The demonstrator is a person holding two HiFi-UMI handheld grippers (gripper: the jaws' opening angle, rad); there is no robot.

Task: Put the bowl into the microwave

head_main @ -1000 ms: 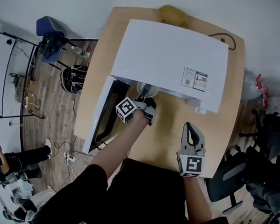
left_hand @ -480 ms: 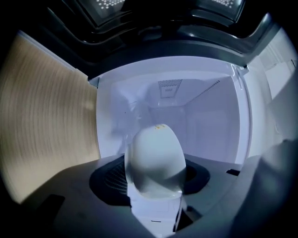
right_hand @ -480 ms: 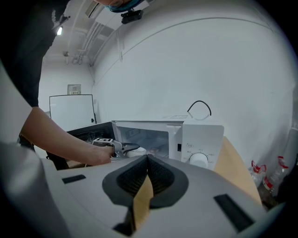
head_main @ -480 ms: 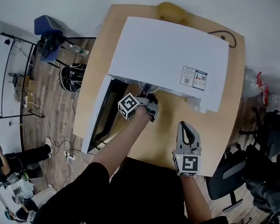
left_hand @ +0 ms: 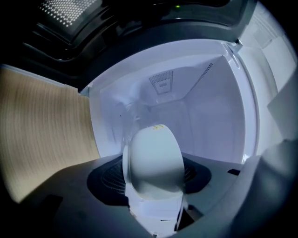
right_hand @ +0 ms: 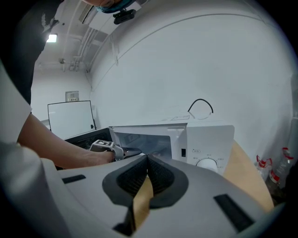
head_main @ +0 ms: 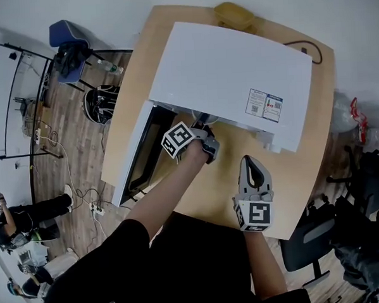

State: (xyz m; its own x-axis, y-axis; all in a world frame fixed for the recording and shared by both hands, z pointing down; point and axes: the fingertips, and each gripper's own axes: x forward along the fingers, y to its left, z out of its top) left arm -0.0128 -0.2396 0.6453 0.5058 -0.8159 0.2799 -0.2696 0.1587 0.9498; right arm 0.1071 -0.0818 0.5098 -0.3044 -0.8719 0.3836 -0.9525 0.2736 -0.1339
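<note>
The white microwave (head_main: 230, 76) stands on the wooden table (head_main: 306, 192), its dark door (head_main: 139, 153) swung open to the left. My left gripper (head_main: 204, 123) reaches into the cavity mouth. The white bowl (left_hand: 153, 160) sits between its jaws, close over the cavity floor; the pads still lie against it, though the jaws have just been opening a little. From above only a sliver of the bowl (head_main: 208, 119) shows under the microwave's top. My right gripper (head_main: 249, 162) hovers over the table in front of the microwave, shut and holding nothing.
A yellow object (head_main: 233, 13) and a black cable (head_main: 304, 50) lie behind the microwave. The control dial (right_hand: 208, 163) is right of the cavity. A dark chair (head_main: 308, 243) stands at the table's right, and a blue chair (head_main: 66, 40) and a person (head_main: 16, 220) are on the floor at left.
My left hand has rolled slightly and edged toward the cavity, so less of the bowl shows under the microwave's top. The right gripper has shifted a little to the left.
</note>
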